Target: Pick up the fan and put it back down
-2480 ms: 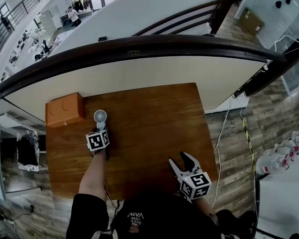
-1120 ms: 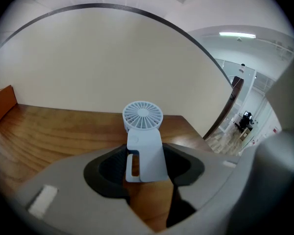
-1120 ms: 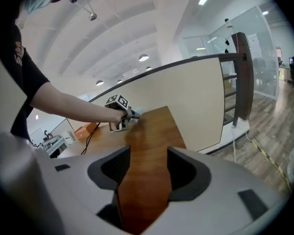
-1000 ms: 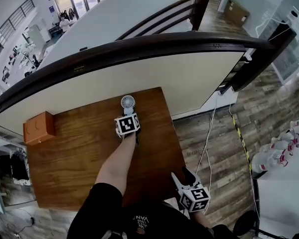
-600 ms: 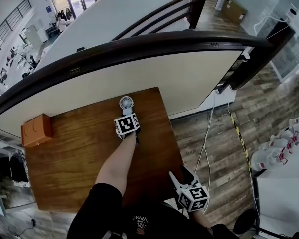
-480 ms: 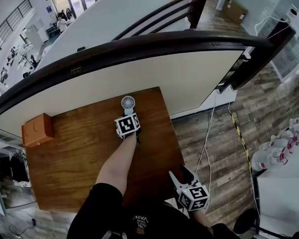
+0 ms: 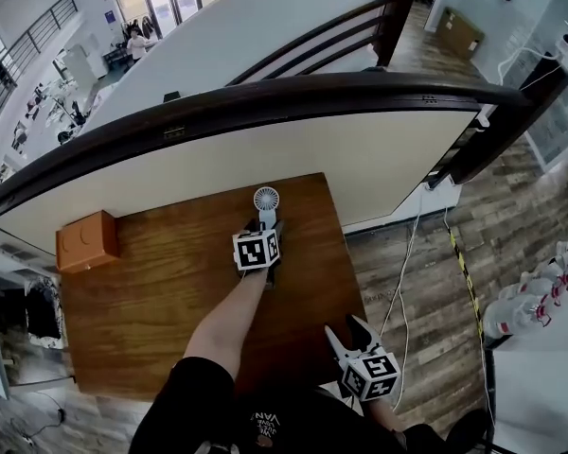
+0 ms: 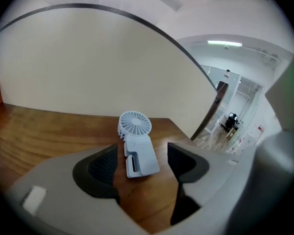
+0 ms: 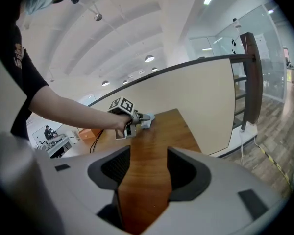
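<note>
The small pale blue fan rests on the wooden table near its far right edge. In the left gripper view the fan sits between the two dark pads, with a gap on each side. My left gripper has just been opening its jaws and stands open around the fan's handle. My right gripper hovers open over the table's near right corner, with only bare wood between its jaws. From there I see the left gripper's marker cube and the fan far ahead.
An orange box sits at the table's far left corner. A cream wall topped by a dark curved rail rises just behind the table. To the right the table ends above a wood floor with a white cable.
Since the earliest frame the left gripper has brought the fan from beside the orange box to the table's far right part. Over the last second both grippers have hardly moved.
</note>
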`<state>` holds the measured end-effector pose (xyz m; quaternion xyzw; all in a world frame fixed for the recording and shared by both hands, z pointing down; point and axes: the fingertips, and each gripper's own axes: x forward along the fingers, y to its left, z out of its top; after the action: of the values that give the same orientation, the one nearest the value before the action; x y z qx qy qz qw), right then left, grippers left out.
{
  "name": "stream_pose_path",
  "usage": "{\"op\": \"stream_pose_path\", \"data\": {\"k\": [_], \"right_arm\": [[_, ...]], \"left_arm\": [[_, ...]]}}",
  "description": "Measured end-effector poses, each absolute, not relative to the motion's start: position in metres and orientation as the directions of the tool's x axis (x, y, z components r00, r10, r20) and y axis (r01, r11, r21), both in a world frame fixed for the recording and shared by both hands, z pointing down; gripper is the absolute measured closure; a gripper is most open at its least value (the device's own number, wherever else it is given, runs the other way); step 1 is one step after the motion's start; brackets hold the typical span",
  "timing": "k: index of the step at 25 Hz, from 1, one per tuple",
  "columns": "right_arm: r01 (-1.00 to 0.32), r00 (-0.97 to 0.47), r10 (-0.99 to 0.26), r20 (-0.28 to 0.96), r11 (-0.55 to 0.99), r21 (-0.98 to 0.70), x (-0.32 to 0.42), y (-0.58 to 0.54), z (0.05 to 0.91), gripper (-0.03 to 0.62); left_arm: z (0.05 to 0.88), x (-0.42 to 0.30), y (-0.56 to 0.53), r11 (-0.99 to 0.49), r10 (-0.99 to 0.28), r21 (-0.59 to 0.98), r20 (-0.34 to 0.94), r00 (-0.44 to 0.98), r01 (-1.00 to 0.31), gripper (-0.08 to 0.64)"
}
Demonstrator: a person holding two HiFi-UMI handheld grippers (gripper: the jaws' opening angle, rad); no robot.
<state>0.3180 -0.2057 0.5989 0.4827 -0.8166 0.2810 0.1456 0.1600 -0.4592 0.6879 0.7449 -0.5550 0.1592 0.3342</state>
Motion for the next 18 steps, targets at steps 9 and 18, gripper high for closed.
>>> {"op": "stream_pose_path", "data": {"k": [9, 18], "right_arm": [[-0.847, -0.531, -0.704, 0.472, 0.433, -0.308, 0.264, -0.212, 0.577, 0.387], [-0.837, -0.547, -0.723, 0.423, 0.479, -0.263, 0.207, -0.21, 0.552, 0.387]], "left_arm": [[0.646, 0.13, -0.408, -0.338, -0.727, 0.327, 0.505, 0.466, -0.882, 0.25], [0.595, 0.074, -0.346, -0.454, -0.739, 0.277, 0.413, 0.532, -0.847, 0.25]]}}
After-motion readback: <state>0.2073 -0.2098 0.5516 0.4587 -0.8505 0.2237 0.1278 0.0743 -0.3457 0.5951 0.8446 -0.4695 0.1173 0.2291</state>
